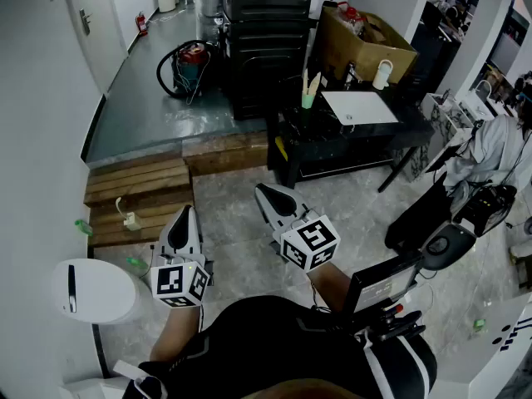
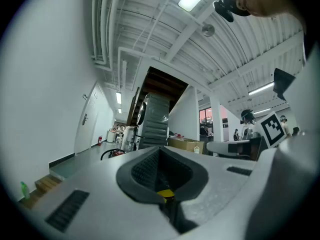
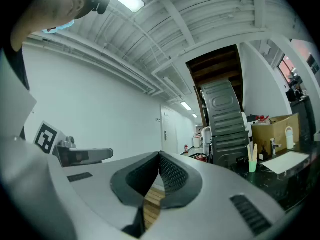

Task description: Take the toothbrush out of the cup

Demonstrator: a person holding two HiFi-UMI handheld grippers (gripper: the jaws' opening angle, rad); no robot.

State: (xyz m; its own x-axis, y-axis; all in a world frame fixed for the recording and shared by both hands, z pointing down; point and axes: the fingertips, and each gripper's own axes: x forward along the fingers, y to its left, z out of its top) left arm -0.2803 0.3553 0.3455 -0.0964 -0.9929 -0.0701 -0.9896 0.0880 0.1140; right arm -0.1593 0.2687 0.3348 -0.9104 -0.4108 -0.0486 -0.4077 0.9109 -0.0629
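Observation:
A green cup (image 1: pixel 308 100) with pale toothbrushes (image 1: pixel 310 81) standing in it sits at the left end of a black table (image 1: pixel 332 140), far ahead of me. The right gripper view shows the same cup (image 3: pixel 252 165) small at the right. Both grippers are held low, close to my body and well short of the table. The left gripper (image 1: pixel 184 213) is shut with nothing between its pads, as the left gripper view (image 2: pixel 160 150) also shows. The right gripper (image 1: pixel 264 191) is likewise shut and empty, seen up close in the right gripper view (image 3: pixel 160 155).
On the table lie a white board (image 1: pixel 359 106), a white bottle (image 1: pixel 382 73) and a cardboard box (image 1: pixel 366 44). Wooden steps (image 1: pixel 137 194) lie at the left, a black cabinet (image 1: pixel 270 32) behind, a white bin (image 1: pixel 91 289) at lower left, an office chair (image 1: pixel 440 239) at the right.

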